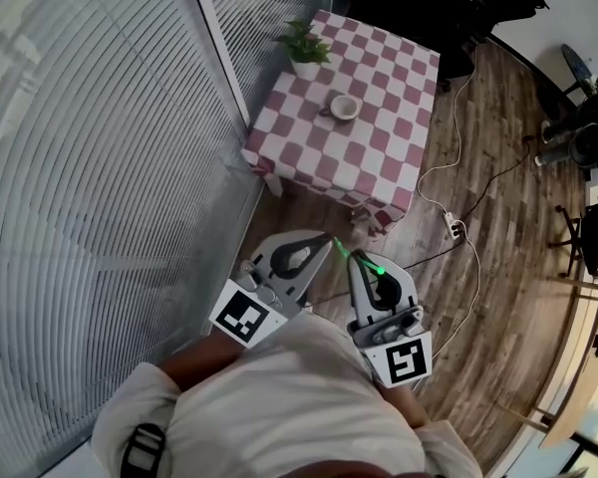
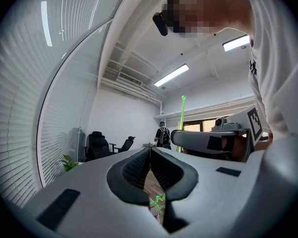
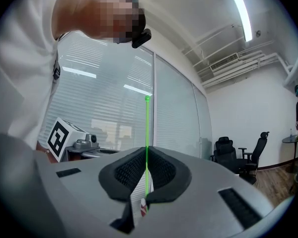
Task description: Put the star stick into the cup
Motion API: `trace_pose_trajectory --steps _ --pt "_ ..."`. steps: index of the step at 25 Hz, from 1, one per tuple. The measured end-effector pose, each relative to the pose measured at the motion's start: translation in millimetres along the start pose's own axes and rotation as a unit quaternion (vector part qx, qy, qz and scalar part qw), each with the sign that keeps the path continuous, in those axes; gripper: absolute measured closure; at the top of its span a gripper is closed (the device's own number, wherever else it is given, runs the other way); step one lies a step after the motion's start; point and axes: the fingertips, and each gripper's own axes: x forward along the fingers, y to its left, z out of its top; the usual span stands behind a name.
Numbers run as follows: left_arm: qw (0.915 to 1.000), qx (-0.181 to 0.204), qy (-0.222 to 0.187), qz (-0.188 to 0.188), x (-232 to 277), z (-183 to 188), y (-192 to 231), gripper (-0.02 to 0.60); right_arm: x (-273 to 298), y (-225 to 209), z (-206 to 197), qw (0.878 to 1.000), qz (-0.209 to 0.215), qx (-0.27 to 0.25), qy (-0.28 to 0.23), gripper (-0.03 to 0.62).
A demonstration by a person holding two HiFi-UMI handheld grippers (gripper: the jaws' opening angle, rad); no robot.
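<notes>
A thin green star stick [image 3: 147, 148] stands upright between the jaws of my right gripper [image 3: 146, 155], which is shut on it; its round tip points up. In the head view the stick [image 1: 364, 261] shows at the right gripper [image 1: 359, 259], low in the middle. Its green star [image 2: 158, 202] shows through the gap under the left gripper [image 2: 150, 155], whose jaws meet with nothing seen clamped. The left gripper [image 1: 322, 241] is held close beside the right one. The white cup [image 1: 345, 107] stands on the checkered table [image 1: 379, 157], well ahead of both grippers.
A potted plant [image 1: 304, 46] stands at the table's far corner. A wall of window blinds [image 1: 100, 167] runs along the left. A power strip with cables [image 1: 455, 229] lies on the wooden floor right of the table. Office chairs [image 2: 97, 145] and a standing person [image 2: 162, 134] are far off.
</notes>
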Motion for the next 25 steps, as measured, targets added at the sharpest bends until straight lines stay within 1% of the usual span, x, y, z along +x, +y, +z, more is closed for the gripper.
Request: trace_pose_trajectory --steps 3,13,25 --pt "1.0 0.004 0.002 0.003 9 -3 18 0.549 17 -9 -4 1.0 0.003 -0.001 0.002 0.557" --pt "0.9998 0.006 -0.003 0.019 30 6 82 0.549 81 -30 -7 1.0 0.021 -0.001 0.004 0.557" --pt "0.9998 0.013 0.004 0.013 56 5 139 0.549 139 -53 -18 1.0 0.016 -0.004 0.006 0.557"
